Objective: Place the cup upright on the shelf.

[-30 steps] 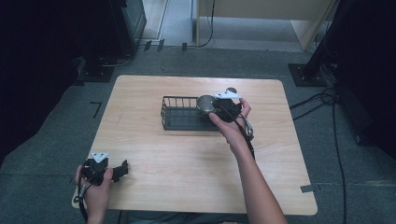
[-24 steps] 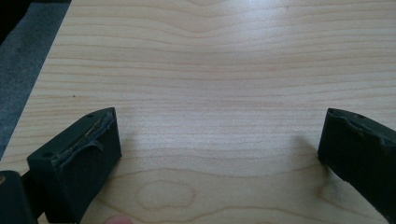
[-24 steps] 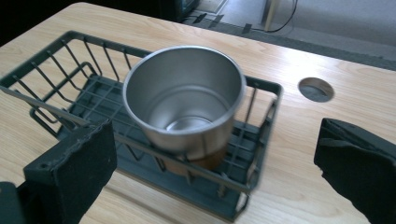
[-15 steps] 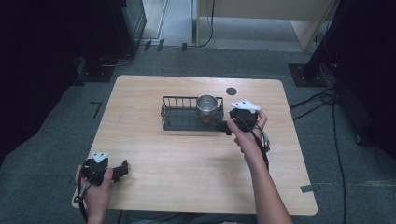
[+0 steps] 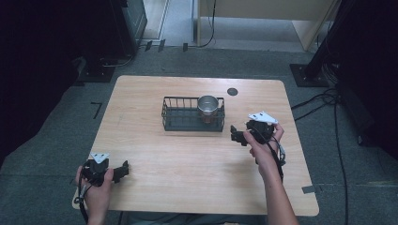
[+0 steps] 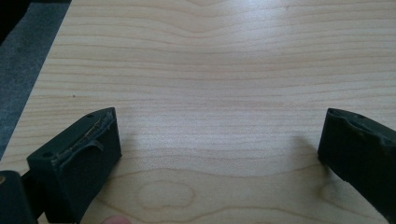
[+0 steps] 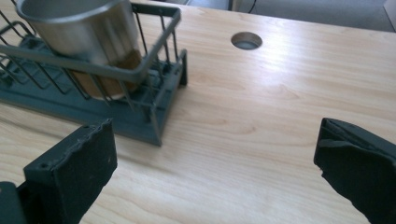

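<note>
Both the left gripper [image 6: 219,154] and right gripper [image 7: 215,163] hold jaws spread wide, grasping nothing.

Bright table [image 5: 187,154], dark surroundings; soft shadows, slightly blurry frames

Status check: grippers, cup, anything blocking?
Left gripper open, low at table's near corner. Right gripper open, empty, beside rack. Cup upright in rack's right end. Nothing in the way.

Left gripper [image 5: 123,169] low at near left, jaws spread wide, nothing between fingertips, held in left hand [image 5: 96,185]. Right gripper [image 5: 236,135] farther forward, jaws spread wide, empty, right hand [image 5: 263,143] gripping, forearm extended.
</note>
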`<state>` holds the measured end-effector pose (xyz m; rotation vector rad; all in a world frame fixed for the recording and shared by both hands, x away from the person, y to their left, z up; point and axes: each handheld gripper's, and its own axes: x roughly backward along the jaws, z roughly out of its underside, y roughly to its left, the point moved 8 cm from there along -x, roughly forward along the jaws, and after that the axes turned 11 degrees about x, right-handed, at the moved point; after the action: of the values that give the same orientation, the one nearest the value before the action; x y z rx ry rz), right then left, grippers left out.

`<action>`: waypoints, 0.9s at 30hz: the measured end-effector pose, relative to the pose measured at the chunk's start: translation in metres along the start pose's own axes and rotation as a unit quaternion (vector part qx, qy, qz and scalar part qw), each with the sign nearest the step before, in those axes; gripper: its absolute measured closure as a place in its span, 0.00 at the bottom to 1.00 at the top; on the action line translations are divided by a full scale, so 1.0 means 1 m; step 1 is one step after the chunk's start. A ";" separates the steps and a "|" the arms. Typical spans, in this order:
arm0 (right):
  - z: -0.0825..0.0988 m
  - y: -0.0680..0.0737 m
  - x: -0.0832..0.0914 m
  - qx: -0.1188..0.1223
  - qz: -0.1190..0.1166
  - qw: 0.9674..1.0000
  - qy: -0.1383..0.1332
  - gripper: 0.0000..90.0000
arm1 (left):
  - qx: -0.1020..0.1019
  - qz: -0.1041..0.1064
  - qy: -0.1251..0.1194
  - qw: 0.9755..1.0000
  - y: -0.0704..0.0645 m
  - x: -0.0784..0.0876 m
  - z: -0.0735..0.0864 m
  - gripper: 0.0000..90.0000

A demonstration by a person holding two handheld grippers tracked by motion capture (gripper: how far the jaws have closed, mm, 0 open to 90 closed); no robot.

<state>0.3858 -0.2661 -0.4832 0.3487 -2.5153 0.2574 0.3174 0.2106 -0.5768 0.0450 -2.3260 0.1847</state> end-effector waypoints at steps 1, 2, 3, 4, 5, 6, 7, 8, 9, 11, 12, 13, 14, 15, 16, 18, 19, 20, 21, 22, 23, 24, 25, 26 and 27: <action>0.007 -0.004 0.002 -0.002 0.003 1.000 0.003 0.00 | 0.000 0.000 0.000 1.000 0.000 0.000 0.000 0.00; 0.007 -0.004 0.002 -0.002 0.003 1.000 0.003 0.00 | 0.000 0.000 0.000 1.000 0.000 0.000 0.000 0.00; 0.009 -0.006 0.003 -0.004 0.005 1.000 0.004 0.00 | 0.000 0.000 0.000 1.000 0.000 0.000 0.000 0.00; 0.015 -0.009 0.005 -0.005 0.008 1.000 0.007 0.00 | 0.000 0.000 0.000 1.000 0.000 0.000 0.000 0.00; 0.015 -0.009 0.005 -0.005 0.008 1.000 0.007 0.00 | 0.000 0.000 0.000 1.000 0.000 0.000 0.000 0.00; 0.018 -0.011 0.006 -0.008 0.009 1.000 0.008 0.00 | 0.000 0.000 0.001 1.000 0.000 0.000 0.000 0.00; 0.022 -0.012 0.007 -0.008 0.010 1.000 0.010 0.00 | 0.000 0.000 0.000 1.000 0.000 0.000 0.000 0.00; 0.025 -0.014 0.008 -0.010 0.012 1.000 0.011 0.00 | 0.000 0.000 0.000 1.000 0.000 0.000 0.000 0.00; 0.032 -0.018 0.009 -0.011 0.016 1.000 0.014 0.00 | 0.000 0.000 0.000 1.000 0.000 0.000 0.000 0.00; 0.039 -0.021 0.010 -0.010 0.022 1.000 0.019 0.00 | 0.000 0.000 0.000 1.000 0.000 0.000 0.000 0.00; 0.043 -0.023 0.010 -0.009 0.025 0.999 0.023 0.00 | 0.000 0.000 0.000 1.000 0.000 0.000 0.000 0.00; 0.046 -0.024 0.010 -0.009 0.027 0.999 0.025 0.00 | 0.000 0.000 0.000 1.000 0.000 0.000 0.000 0.00; 0.049 -0.026 0.011 -0.010 0.030 0.999 0.027 0.00 | 0.000 0.000 0.000 1.000 0.000 0.000 0.000 0.00; 0.049 -0.026 0.011 -0.010 0.030 0.999 0.027 0.00 | 0.000 0.000 0.000 1.000 0.000 0.000 0.000 0.00; 0.052 -0.027 0.011 -0.012 0.032 0.999 0.028 0.00 | 0.000 0.000 0.000 1.000 0.000 0.000 0.000 0.00; 0.061 -0.032 0.013 -0.015 0.037 0.999 0.033 0.00 | 0.000 0.000 0.000 1.000 0.000 0.000 0.000 0.00; 0.061 -0.032 0.013 -0.015 0.037 0.999 0.033 0.00 | 0.000 0.000 0.000 1.000 0.000 0.000 0.000 0.00; 0.064 -0.034 0.014 -0.018 0.038 0.998 0.036 0.00 | 0.000 0.000 0.000 1.000 0.000 0.000 0.000 0.00; 0.066 -0.035 0.014 -0.020 0.041 0.998 0.037 0.00 | 0.000 0.000 0.000 1.000 0.000 0.000 0.000 0.00; 0.072 -0.039 0.016 -0.024 0.043 0.998 0.040 0.00 | 0.000 0.000 0.000 1.000 0.000 0.000 0.000 0.00; 0.072 -0.039 0.016 -0.024 0.043 0.998 0.040 0.00 | 0.000 0.000 0.000 1.000 0.000 0.000 0.000 0.00; 0.078 -0.042 0.018 -0.027 0.047 0.998 0.043 0.00 | 0.000 0.000 0.000 1.000 0.000 0.000 0.000 0.00; 0.078 -0.042 0.018 -0.027 0.047 0.998 0.043 0.00 | 0.000 0.000 0.000 1.000 0.000 0.000 0.000 0.00; 0.082 -0.043 0.018 -0.028 0.048 0.997 0.046 0.00 | 0.000 0.000 0.000 1.000 0.000 0.000 0.000 0.00; 0.085 -0.046 0.019 -0.030 0.050 0.997 0.048 0.00 | 0.000 0.000 0.001 1.000 0.000 0.000 0.000 0.00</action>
<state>0.3395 -0.3350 -0.5367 0.1822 -2.4433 0.2304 0.3173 0.2107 -0.5767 0.0447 -2.3249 0.1836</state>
